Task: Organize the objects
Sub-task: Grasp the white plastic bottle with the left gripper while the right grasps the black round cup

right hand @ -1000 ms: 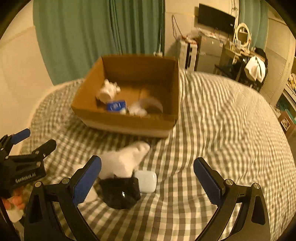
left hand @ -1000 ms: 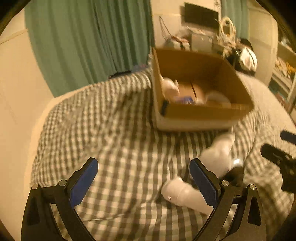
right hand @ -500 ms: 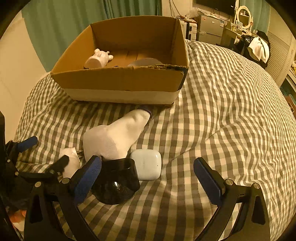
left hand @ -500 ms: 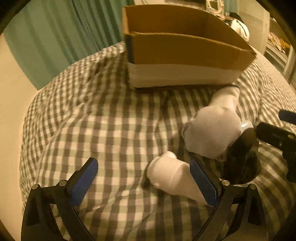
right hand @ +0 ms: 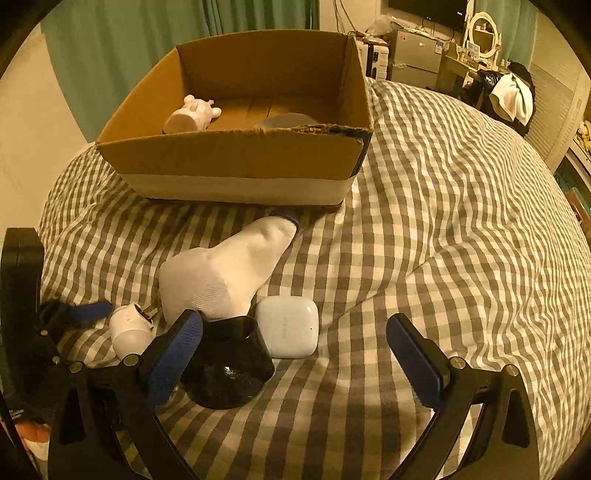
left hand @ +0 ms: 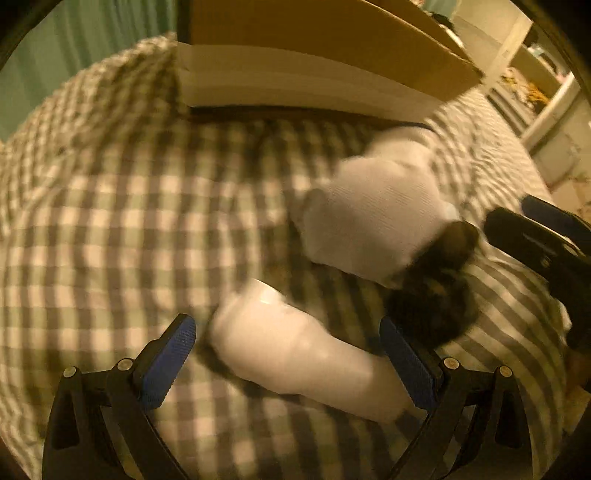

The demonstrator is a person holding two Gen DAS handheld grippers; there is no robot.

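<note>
A cardboard box [right hand: 236, 162] stands on the checked bed; it holds a white figurine [right hand: 190, 116] and a grey item [right hand: 286, 120]. In front of it lie a white sock [right hand: 225, 273], a white earbud case [right hand: 288, 326], a black cup-like object [right hand: 227, 369] and a small white bottle-like object [right hand: 131, 330]. My left gripper [left hand: 288, 363] is open, its fingers either side of the white object [left hand: 295, 354], which is blurred. My right gripper [right hand: 293, 356] is open and empty, just behind the black object and the earbud case.
The checked bedspread [right hand: 443, 221] stretches to the right. A green curtain [right hand: 129, 48] hangs behind the box. Furniture, a fridge [right hand: 417, 55] and a mirror [right hand: 480, 26] stand at the far back right.
My left gripper has dropped and moved forward, so the white bottle-like object now lies between its fingers. My right gripper has come lower and closer to the black object and earbud case.
</note>
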